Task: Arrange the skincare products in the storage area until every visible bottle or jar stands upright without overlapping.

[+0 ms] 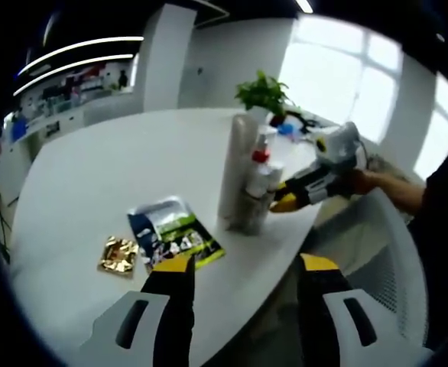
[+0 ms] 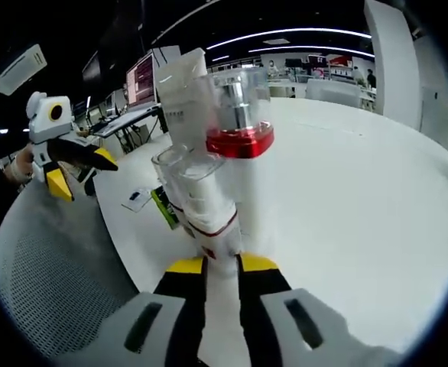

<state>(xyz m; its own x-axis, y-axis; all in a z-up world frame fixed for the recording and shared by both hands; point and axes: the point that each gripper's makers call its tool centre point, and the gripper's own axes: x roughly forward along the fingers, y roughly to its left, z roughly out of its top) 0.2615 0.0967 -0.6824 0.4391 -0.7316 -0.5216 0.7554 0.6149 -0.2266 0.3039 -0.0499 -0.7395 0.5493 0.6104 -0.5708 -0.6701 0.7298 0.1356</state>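
A: What sort of place is this?
B: An open-plan office. A long white table (image 1: 94,176) runs under strip ceiling lights (image 1: 79,50), with big windows (image 1: 346,84) behind a potted plant (image 1: 264,93).
A: Anything else?
B: Lit computer monitors (image 2: 141,78) on desks, and a mesh chair (image 2: 48,275).

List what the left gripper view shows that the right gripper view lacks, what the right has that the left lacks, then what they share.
Left gripper view: a gold foil packet lying beside a dark sachet on the white table, and a potted plant behind.

Right gripper view: the right gripper closed on a white bottle, seen close up, and monitors in the background.

Shared: the cluster of bottles with the red-collared bottle, the table, and each view catches the opposite gripper.
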